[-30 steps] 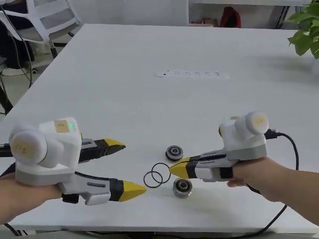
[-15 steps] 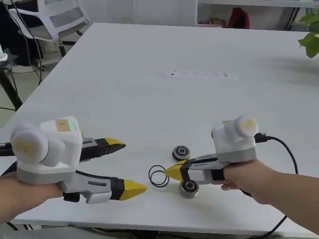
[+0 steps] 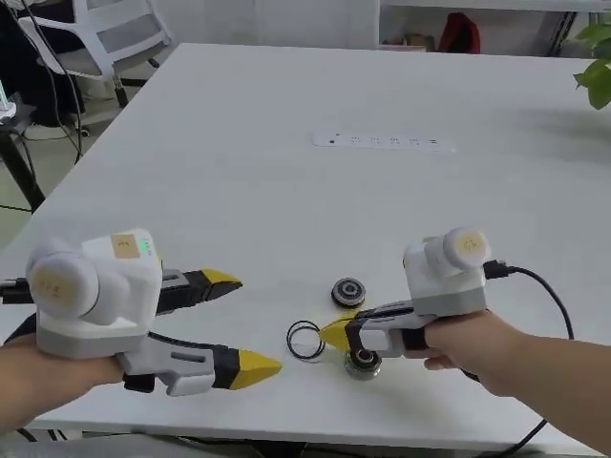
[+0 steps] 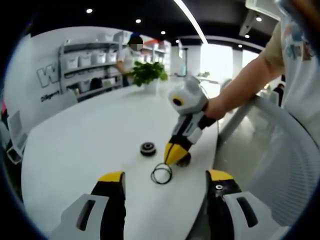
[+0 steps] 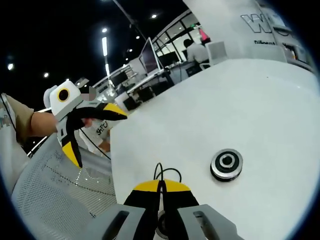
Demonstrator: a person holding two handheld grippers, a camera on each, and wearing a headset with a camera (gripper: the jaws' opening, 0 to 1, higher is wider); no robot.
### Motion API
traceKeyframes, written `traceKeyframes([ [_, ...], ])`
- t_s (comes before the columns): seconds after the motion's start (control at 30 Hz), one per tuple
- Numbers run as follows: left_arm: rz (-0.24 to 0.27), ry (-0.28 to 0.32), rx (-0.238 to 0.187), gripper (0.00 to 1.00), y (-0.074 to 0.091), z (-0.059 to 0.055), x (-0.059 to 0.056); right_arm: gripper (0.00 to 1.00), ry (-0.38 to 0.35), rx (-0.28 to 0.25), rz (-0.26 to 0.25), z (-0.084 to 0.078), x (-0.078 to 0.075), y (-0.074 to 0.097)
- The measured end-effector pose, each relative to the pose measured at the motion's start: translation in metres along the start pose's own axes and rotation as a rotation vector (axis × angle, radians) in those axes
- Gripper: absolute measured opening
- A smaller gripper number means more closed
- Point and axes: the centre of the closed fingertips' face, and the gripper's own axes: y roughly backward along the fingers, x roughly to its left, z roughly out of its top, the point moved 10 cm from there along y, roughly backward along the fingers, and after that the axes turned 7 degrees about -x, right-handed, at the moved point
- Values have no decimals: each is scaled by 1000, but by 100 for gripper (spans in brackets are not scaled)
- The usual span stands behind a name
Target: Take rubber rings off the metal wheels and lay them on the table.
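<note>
Two thin black rubber rings (image 3: 305, 341) lie overlapping on the white table (image 3: 315, 200). One bare metal wheel (image 3: 348, 291) sits just beyond them. A second wheel (image 3: 363, 362) lies partly under my right gripper (image 3: 334, 331), whose yellow jaws are shut with the tips at the rings' right edge. In the right gripper view the shut right gripper (image 5: 160, 186) points at the rings (image 5: 167, 173), with the far wheel (image 5: 226, 164) to the right. My left gripper (image 3: 239, 322) stands open left of the rings; in its own view the left gripper (image 4: 166, 177) frames the rings (image 4: 161, 173).
A white power strip (image 3: 382, 142) lies mid-table. A black cable (image 3: 544, 286) trails from the right gripper. A chair (image 3: 86, 38) stands at the far left corner and a green plant (image 3: 597, 72) at the right. The table's near edge runs just below both hands.
My right gripper has come down and nearer, so it now covers part of the nearer wheel. The rings and far wheel lie as before. The left gripper stays open.
</note>
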Motion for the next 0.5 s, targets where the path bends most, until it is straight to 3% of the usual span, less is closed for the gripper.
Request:
traceKeyframes([
  [0.5, 1, 5, 11, 66, 0, -3, 1, 0, 1, 5, -40, -2, -5, -2],
])
